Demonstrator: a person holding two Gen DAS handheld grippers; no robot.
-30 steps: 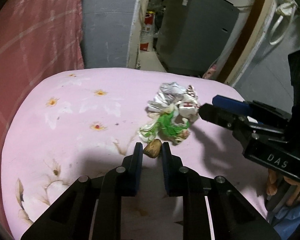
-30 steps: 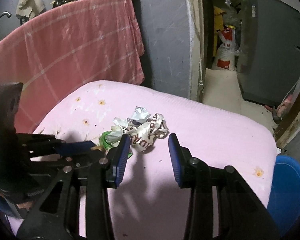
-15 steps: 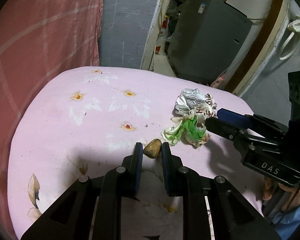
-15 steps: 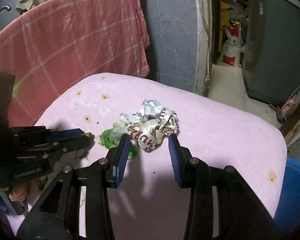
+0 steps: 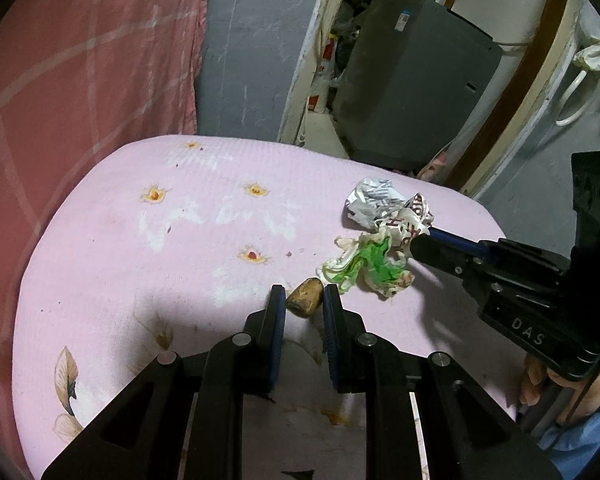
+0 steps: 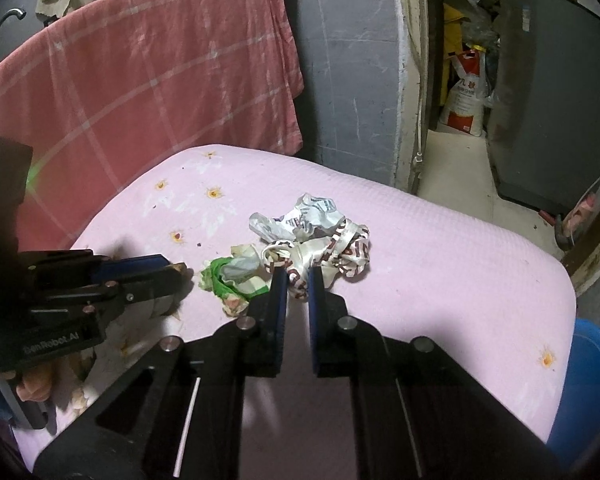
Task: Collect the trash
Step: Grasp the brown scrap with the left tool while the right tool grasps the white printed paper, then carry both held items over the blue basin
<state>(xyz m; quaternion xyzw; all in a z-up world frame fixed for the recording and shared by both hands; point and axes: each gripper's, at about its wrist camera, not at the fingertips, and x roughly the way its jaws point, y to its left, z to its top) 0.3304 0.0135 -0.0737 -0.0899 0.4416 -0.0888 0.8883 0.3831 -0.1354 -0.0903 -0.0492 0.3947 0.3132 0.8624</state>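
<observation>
A heap of crumpled wrappers is lying near the middle of the pink flowered cloth (image 6: 440, 256) that is covering the table: a white wrapper with dark red lettering (image 6: 332, 252), a silver-grey printed wrapper (image 6: 308, 216) behind it, and a green-and-white wrapper (image 6: 232, 276) on its left. The right gripper (image 6: 298, 280) has just been closing its jaws and is now pinching the near edge of the lettered wrapper. The left gripper (image 5: 304, 300), narrowly set, is clamping a small brown lump (image 5: 306, 302) just beside the green wrapper. A pink checked towel (image 6: 140, 92) is hanging behind the table. A blue tub (image 6: 584, 384) is sitting below the table's right edge, and open floor is lying beyond the far edge.
</observation>
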